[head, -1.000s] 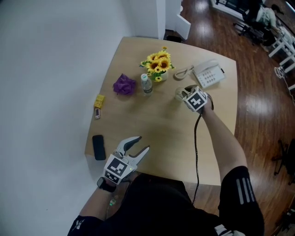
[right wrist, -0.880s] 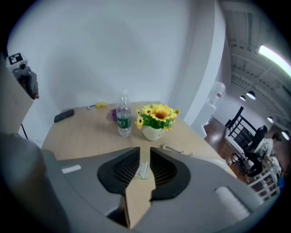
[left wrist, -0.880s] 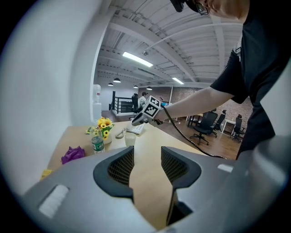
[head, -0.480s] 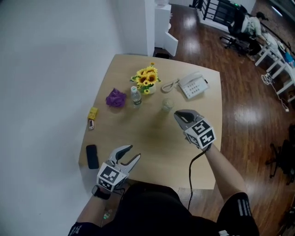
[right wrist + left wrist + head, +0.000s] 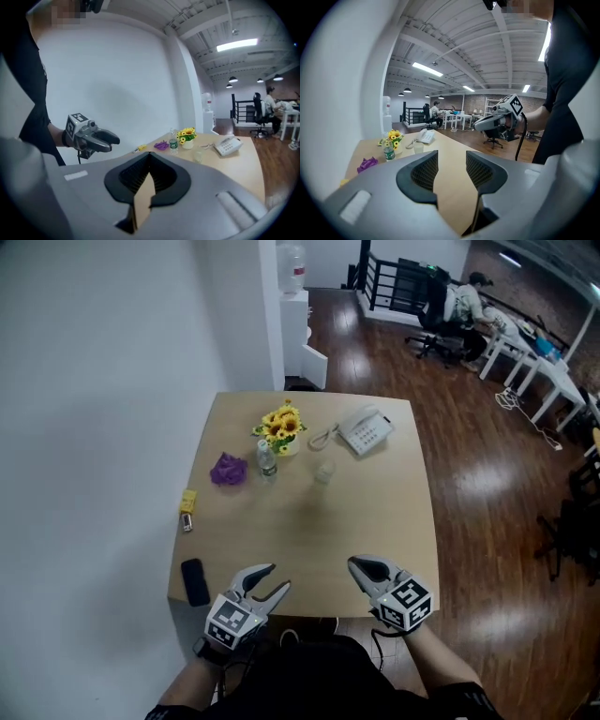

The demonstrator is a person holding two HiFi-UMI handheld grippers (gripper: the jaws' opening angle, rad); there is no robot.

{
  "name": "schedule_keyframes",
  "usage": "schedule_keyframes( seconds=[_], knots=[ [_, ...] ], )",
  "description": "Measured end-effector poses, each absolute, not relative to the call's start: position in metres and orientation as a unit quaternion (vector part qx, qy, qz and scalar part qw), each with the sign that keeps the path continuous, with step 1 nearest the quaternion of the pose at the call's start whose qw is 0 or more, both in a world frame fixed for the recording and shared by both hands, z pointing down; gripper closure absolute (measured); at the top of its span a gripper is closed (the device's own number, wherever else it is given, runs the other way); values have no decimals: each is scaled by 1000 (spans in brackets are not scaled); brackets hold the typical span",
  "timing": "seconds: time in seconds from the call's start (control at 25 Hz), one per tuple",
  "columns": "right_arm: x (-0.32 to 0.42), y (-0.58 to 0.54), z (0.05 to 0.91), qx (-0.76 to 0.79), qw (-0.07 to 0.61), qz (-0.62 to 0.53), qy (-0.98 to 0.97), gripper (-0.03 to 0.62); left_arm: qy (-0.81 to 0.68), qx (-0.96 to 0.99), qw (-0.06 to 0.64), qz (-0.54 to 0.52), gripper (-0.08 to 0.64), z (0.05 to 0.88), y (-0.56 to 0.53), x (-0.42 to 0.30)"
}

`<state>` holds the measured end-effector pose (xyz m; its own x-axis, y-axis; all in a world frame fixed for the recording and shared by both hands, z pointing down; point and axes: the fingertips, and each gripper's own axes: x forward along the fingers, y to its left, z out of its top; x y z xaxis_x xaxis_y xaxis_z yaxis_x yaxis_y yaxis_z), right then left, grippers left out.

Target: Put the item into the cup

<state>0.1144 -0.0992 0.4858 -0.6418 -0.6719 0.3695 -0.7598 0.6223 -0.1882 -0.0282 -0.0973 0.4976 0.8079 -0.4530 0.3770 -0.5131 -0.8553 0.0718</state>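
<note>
Right hand-held gripper [image 5: 362, 567] has its jaws pressed together with nothing in them. It hangs at the near edge of the worktop [image 5: 375, 512]. The left hand-held gripper [image 5: 270, 579] is beside it at that same edge, with its jaws apart and also empty.

What matters for the next move is the clear cup [image 5: 323, 471]. It stands upright ahead of both, well apart from them, a bit left of the right one's line and a bit right of the left one's. I'd say the right one is slightly nearer, but not by much. Whether there's anything in the cup, I honestly can't tell, it's too small.

The loose small stuff is all on the left one's side:
- a flat black thing [image 5: 194, 581] just to its left, long axis pointing away from the person
- a little yellow piece [image 5: 188, 500] further ahead-left
- a purple crumpled thing [image 5: 228, 469] left of the cup, beyond a small bottle [image 5: 267, 461]

If one of those is the item, I'd guess it's a job for the left arm.
</note>
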Motion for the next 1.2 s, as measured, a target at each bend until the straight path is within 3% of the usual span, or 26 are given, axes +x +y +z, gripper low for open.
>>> schedule_keyframes(
  seconds=[0.6, 1.2],
  knots=[
    [57, 37, 485, 456, 109, 187, -863, 584, -211, 958, 79, 178, 379, 501, 1, -94],
    [67, 57, 470, 426, 103, 164, -884, 584, -226, 957, 74, 167, 379, 493, 22, -63]
  ],
)
